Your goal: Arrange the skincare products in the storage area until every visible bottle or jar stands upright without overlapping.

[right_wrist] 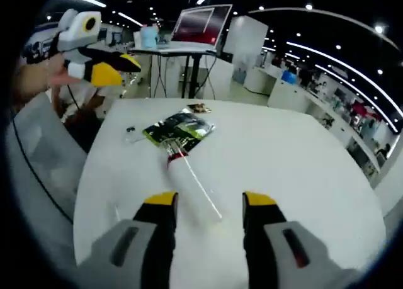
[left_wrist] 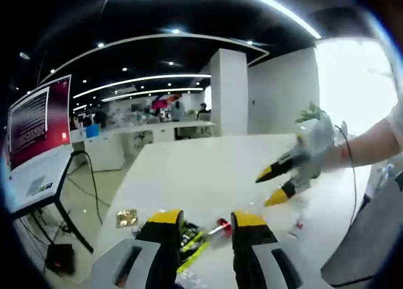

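Note:
A white tube with a red cap [right_wrist: 189, 172] lies flat on the white table [right_wrist: 283, 157], its cap end touching a green-and-black sachet [right_wrist: 179, 129] that also lies flat. In the left gripper view the sachet [left_wrist: 191, 237] and the red cap [left_wrist: 221, 227] lie just beyond my left gripper [left_wrist: 206, 218], which is open and holds nothing. My right gripper [right_wrist: 209, 199] is open over the tube's near end, empty. It enters the left gripper view from the right as the right gripper [left_wrist: 271, 186], above the table. The left gripper [right_wrist: 116, 70] hovers at the table's far left corner.
A small gold packet [left_wrist: 126, 218] lies near the table edge, seen also as the gold packet [right_wrist: 198, 107] beyond the sachet. A tiny dark item [right_wrist: 130, 130] sits left of the sachet. A monitor on a stand [left_wrist: 38, 125] stands off the table. A grey chair back [right_wrist: 38, 157] borders the table.

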A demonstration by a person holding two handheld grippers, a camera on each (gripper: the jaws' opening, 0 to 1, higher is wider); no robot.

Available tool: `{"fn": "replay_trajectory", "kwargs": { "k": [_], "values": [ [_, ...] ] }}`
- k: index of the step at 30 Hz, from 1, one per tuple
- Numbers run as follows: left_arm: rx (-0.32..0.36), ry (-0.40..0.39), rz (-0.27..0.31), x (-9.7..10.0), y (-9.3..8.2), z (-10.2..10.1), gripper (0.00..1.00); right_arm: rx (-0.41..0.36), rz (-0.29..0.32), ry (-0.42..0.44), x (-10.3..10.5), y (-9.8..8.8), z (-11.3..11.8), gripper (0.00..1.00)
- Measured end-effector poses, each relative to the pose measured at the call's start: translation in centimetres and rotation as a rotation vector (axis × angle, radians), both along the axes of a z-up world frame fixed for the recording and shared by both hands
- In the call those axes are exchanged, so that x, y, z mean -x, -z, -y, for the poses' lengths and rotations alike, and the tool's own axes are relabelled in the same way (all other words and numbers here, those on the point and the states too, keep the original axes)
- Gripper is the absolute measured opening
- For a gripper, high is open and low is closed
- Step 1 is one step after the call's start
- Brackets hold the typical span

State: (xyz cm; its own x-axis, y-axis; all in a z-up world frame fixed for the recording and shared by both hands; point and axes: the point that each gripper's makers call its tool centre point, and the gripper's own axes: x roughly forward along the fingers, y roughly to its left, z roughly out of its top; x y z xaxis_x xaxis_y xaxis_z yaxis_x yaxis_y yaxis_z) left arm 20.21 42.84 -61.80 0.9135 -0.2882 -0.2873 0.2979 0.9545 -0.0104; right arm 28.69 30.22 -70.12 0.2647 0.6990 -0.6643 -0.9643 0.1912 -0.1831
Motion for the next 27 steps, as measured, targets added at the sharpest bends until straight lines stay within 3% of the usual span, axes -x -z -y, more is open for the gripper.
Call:
{"fn": "replay_trajectory", "kwargs": {
  "k": [3, 6, 9, 12, 13, 14, 18, 20, 27],
  "values": [
    [0.023, 0.017, -0.014, 0.6, 0.8, 0.0, 0.33, 0.094, -0.015, -0.076, 0.2, 1.7, -1.0, 0.40],
    [0.035, 0.032, -0.028, 1.1, 1.5, 0.0, 0.33, 0.149, 0.019, -0.094, -0.3, 2.3, -1.0, 0.34],
    [0.038, 0.052, -0.037, 1.5, 2.2, 0.1, 0.34, 0.145, -0.022, -0.100, -0.2, 2.6, -1.2, 0.34],
    [0.047, 0.069, -0.066, 1.4, 3.4, 0.2, 0.34, 0.198, -0.041, -0.111, -0.2, 3.3, -0.9, 0.32],
    [0.051, 0.076, -0.072, 1.4, 3.7, 0.3, 0.34, 0.197, -0.040, -0.084, -0.4, 3.4, -0.9, 0.30],
    [0.056, 0.086, -0.076, 1.3, 4.0, 0.4, 0.34, 0.206, -0.026, -0.111, -0.3, 3.4, -0.9, 0.29],
    [0.075, 0.141, -0.109, 1.3, 5.5, 1.3, 0.35, 0.269, -0.014, -0.232, 0.9, 3.5, -0.4, 0.26],
    [0.068, 0.168, -0.131, 1.5, 6.3, 1.6, 0.36, 0.284, -0.044, -0.261, 1.9, 3.8, -0.1, 0.26],
    [0.054, 0.248, -0.168, 1.5, 8.5, 2.8, 0.39, 0.342, 0.006, -0.435, 5.2, 4.3, 0.6, 0.26]
  ]
}}
